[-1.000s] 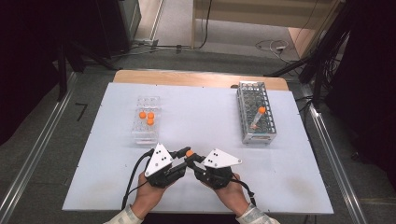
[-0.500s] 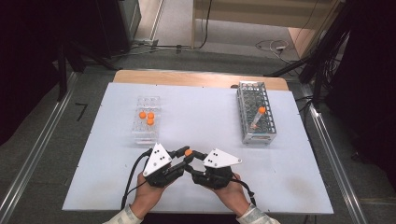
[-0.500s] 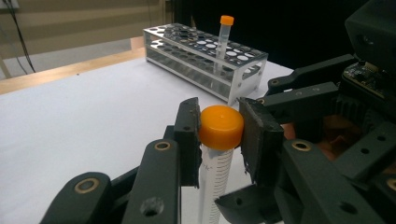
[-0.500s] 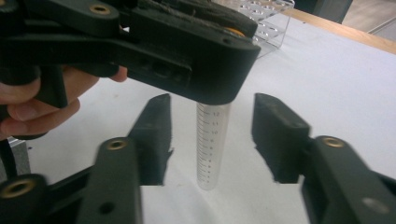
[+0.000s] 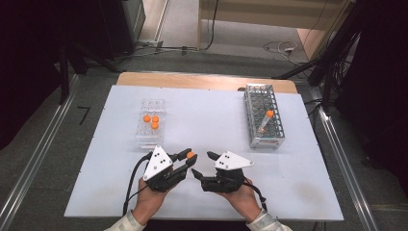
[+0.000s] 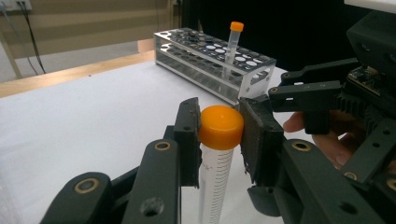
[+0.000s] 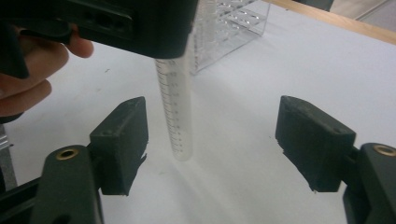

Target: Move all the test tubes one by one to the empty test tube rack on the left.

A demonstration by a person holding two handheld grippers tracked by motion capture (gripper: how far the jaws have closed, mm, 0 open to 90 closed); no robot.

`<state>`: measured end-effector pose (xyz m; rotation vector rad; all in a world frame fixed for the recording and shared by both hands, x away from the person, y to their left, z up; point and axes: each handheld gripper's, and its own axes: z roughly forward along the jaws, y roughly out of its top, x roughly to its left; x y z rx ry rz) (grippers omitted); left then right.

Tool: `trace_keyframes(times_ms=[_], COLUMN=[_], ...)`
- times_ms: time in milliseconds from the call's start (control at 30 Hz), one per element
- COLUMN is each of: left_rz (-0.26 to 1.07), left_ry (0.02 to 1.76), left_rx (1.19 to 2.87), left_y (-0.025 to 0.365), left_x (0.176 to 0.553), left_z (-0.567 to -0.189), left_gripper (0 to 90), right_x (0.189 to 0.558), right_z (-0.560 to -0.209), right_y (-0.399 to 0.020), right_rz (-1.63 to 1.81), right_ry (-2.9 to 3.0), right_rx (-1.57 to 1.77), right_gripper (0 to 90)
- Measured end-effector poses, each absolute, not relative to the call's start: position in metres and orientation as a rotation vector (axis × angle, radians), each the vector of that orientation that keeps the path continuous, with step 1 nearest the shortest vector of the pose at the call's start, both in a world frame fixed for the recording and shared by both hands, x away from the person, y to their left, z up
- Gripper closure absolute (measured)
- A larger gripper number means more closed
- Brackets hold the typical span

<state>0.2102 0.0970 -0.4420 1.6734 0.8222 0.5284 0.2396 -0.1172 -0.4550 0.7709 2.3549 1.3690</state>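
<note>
Left claw (image 6: 219, 135) pinches a clear plastic tube (image 6: 215, 179) (smooth orange cap); right claw (image 7: 210, 144), just opening, spread around its rounded tip.

Both forearms in from the bottom edge of the high view, hands side by side low over the near part of the table. Left gripper (image 5: 188, 160) angled up and to the right, jaws clamped tight on the orange cap of a tube (image 6: 219, 140), one pad on each side of the cap, tube hanging straight down between them. Right gripper (image 5: 202, 165) just beside it, pointing left toward its neighbour, tips nearly meeting. Jaws there just been opening, now spread wide, pads (image 7: 122, 140) well clear of the tube's lower end standing between them, nothing pinched. Fingers of each hand wrapped round the gripper bodies, cable trailing off the left one.
</note>
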Motion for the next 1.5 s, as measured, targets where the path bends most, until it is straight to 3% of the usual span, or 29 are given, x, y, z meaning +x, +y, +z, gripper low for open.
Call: trace_keyframes(times_ms=[367,1500], left_rz=[0.540,0.602], left_ry=[0.839,0.943], left_rx=[1.653,1.532], left_y=[0.104,0.152], left_x=[0.211,0.219], left_z=[-0.439,-0.413], left_gripper=[69.7,69.7], right_x=[0.245,0.256], right_z=[-0.456,-0.452], right_y=[-0.129,-0.169], right_rz=[1.355,1.344], right_ry=[2.342,2.255], right_rx=[0.836,0.947], right_gripper=[17.8,18.1])
